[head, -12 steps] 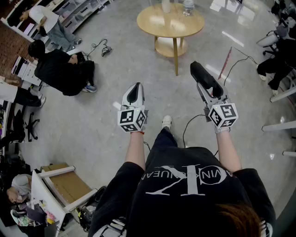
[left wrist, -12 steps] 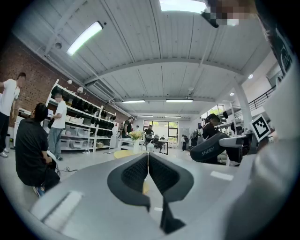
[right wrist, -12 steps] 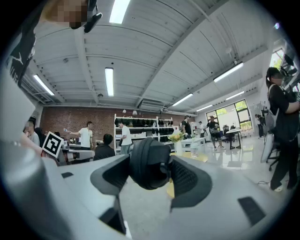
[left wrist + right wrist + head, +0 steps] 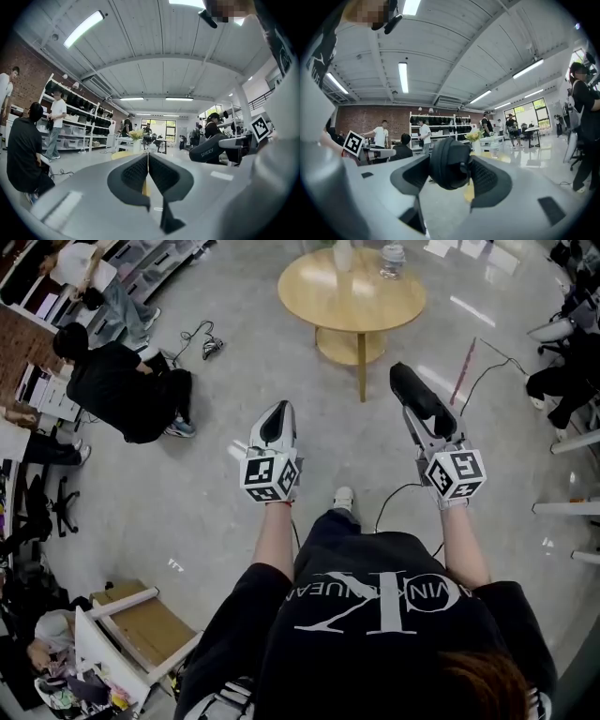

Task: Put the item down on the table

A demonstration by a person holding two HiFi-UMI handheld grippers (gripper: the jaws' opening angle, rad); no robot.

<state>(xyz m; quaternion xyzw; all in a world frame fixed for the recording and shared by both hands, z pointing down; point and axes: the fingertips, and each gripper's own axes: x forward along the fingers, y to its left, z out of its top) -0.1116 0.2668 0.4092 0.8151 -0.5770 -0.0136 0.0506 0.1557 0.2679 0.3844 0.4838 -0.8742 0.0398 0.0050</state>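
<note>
Ahead of you the round table (image 4: pixel 323 292) stands well apart, so the dark rounded item (image 4: pixel 449 161) sits clamped in your right gripper (image 4: pixel 452 174), jaws spread wide around it for carrying. Your left gripper (image 4: pixel 148 164), jaws together on nothing, seems spare.

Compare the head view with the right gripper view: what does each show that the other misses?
Head view only: the person's shoe, a floor cable, a bottle on the round table. Right gripper view only: the right gripper with jaws pressed on a dark rounded item, ceiling lights. Both: the left gripper and a seated person in black.
</note>
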